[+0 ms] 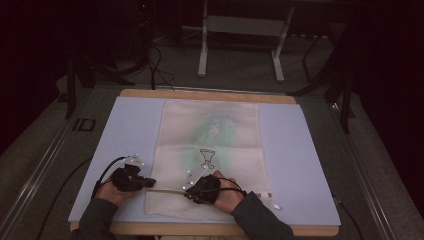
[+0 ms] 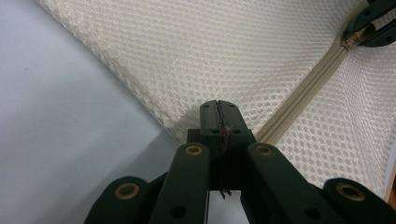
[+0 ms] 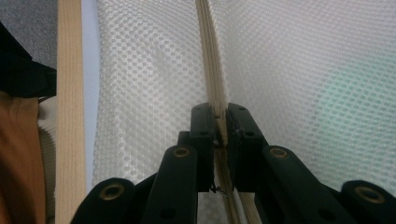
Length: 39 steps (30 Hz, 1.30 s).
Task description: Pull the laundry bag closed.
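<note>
A white mesh bag (image 1: 210, 145) lies flat on a light blue mat (image 1: 125, 135), with a green shape and a goblet print (image 1: 207, 158) showing through it. A beige zipper (image 1: 170, 190) runs along the bag's near end. My left gripper (image 1: 151, 183) points right and is shut on the bag's left edge (image 2: 187, 93), beside the zipper's end (image 2: 303, 88). My right gripper (image 1: 188, 193) points left and is shut on the zipper (image 3: 208, 56), the tape pinched between its jaws. The right gripper (image 2: 373, 23) also appears far along the zipper in the left gripper view.
The mat covers a wooden table whose edge (image 1: 200, 94) shows at the far side and its near edge (image 3: 70, 116) runs beside the bag. White frame legs (image 1: 202, 55) and cables (image 1: 155, 65) stand on the dark floor beyond. Both cables trail off the mat's near left.
</note>
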Motion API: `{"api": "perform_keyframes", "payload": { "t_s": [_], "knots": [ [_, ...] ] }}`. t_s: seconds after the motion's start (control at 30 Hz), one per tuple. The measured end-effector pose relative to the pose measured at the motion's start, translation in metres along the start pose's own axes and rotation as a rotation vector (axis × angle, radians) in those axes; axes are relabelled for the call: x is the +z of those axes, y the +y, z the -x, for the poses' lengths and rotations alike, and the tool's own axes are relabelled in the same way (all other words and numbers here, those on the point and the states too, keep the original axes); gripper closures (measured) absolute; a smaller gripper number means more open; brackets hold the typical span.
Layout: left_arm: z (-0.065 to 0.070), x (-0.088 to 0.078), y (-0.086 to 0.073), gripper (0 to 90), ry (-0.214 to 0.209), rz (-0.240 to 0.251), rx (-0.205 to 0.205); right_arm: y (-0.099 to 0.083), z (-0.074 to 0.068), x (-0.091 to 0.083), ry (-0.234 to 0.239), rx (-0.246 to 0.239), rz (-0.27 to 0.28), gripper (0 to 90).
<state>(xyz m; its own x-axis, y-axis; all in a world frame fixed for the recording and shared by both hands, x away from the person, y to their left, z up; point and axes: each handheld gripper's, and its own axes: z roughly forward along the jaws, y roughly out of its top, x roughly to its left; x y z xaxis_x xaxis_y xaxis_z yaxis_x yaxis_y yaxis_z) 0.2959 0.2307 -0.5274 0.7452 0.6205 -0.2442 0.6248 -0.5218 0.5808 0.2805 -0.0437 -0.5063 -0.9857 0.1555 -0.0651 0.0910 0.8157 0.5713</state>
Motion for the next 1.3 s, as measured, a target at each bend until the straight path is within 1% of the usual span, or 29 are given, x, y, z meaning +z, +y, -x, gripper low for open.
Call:
{"api": "perform_keyframes", "payload": {
  "t_s": [0.4, 0.93, 1.0, 1.07, 1.1, 1.13, 1.23, 1.27, 1.3],
  "knots": [
    [0.0, 0.0, 0.0, 90.0, 0.002, 0.001, -0.002, -0.008, 0.001, -0.005, -0.009, 0.001, 0.0, 82.1],
    [0.001, 0.0, 0.0, 90.0, 0.003, 0.001, -0.005, -0.021, 0.004, -0.017, -0.029, 0.027, -0.003, 82.1],
    [0.001, 0.0, 0.0, 90.0, 0.002, 0.001, -0.004, -0.023, 0.005, -0.018, -0.03, 0.026, 0.005, 82.1],
    [0.001, 0.0, 0.0, 90.0, 0.003, 0.001, -0.005, -0.024, 0.005, -0.019, -0.032, 0.032, -0.002, 82.1],
    [0.001, 0.0, 0.0, 90.0, 0.003, 0.001, -0.005, -0.025, 0.006, -0.02, -0.031, 0.023, 0.002, 82.1],
    [0.001, 0.0, 0.0, 90.0, 0.003, 0.001, -0.005, -0.026, 0.005, -0.021, -0.032, 0.032, 0.0, 82.1],
    [0.001, 0.0, 0.0, 90.0, 0.003, 0.001, -0.005, -0.027, 0.006, -0.022, -0.033, 0.024, 0.002, 82.1],
    [0.001, 0.0, 0.0, 90.0, 0.003, 0.001, -0.005, -0.027, 0.006, -0.023, -0.034, 0.037, -0.005, 82.1],
    [0.001, 0.0, 0.0, 90.0, 0.003, 0.001, -0.005, -0.028, 0.006, -0.024, -0.033, 0.036, -0.004, 82.1]
  ]
}}
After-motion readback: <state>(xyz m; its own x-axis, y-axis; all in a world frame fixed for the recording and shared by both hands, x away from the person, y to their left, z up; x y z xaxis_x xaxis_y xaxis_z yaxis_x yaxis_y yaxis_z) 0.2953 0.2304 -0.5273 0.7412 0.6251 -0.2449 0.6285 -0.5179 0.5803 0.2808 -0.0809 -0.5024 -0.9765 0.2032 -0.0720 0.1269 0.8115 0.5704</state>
